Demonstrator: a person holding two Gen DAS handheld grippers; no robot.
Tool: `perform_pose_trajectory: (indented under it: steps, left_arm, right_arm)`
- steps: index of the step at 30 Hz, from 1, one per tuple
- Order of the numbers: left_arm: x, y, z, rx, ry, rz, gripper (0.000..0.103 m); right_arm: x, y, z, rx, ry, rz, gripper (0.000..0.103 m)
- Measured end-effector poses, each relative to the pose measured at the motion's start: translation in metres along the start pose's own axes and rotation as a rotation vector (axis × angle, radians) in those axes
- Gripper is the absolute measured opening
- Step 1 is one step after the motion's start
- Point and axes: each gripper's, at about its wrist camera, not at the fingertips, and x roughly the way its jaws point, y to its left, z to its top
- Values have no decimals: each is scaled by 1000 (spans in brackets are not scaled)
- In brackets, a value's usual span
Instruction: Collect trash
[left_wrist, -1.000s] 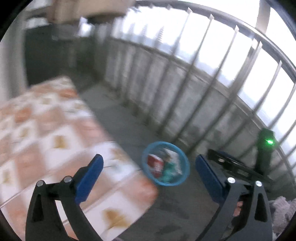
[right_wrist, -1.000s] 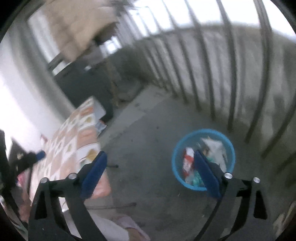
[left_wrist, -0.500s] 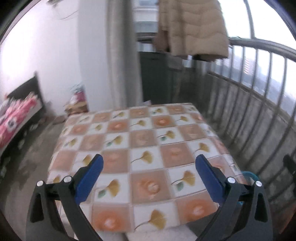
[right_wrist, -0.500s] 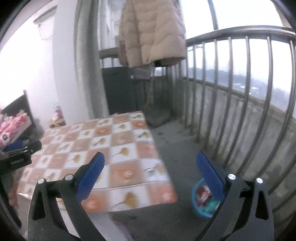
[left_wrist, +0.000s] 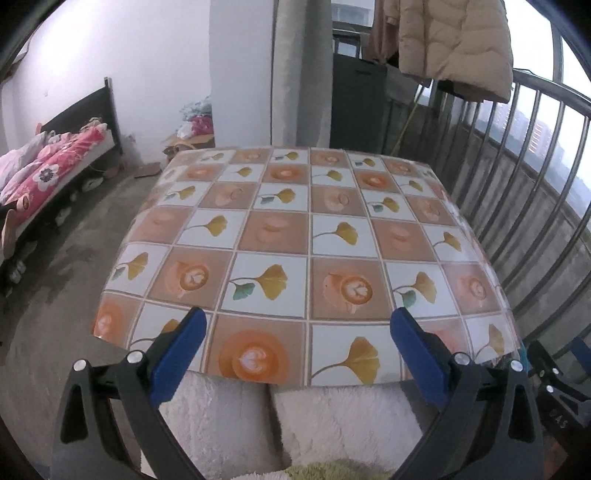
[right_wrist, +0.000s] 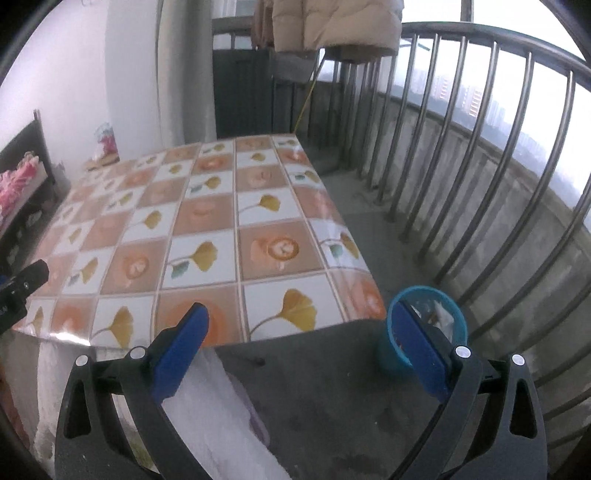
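Observation:
A blue trash bin (right_wrist: 448, 306) holding white and coloured wrappers stands on the concrete floor right of the table, partly behind my right finger. My right gripper (right_wrist: 297, 339) is open and empty, held above the floor at the table's near right corner. My left gripper (left_wrist: 295, 345) is open and empty, hovering over the near edge of the table (left_wrist: 288, 236), which is covered in a checked orange and white leaf-pattern cloth. No trash shows on the tabletop. The table also shows in the right wrist view (right_wrist: 207, 221).
A metal balcony railing (right_wrist: 480, 155) curves along the right. A beige jacket (left_wrist: 454, 40) hangs at the back over a dark cabinet (left_wrist: 358, 107). A bed with pink bedding (left_wrist: 48, 162) stands at left. White fluffy trouser legs (left_wrist: 258, 424) are below the left gripper.
Both grippers swung up and left, away from the blue bin on the floor, and now face the table. Both jaws stayed open and empty.

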Motion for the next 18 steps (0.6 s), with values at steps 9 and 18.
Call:
perform_pose_trajectory:
  steps: [9,18]
  left_arm:
    - [1,-2,1,24,1,-17,97]
    - [1,-2,2,35,18,-20,97]
  right_arm:
    - [-2,0,-1,9,13,-25,95]
    - [-3,4,-4,5,26,-19,95]
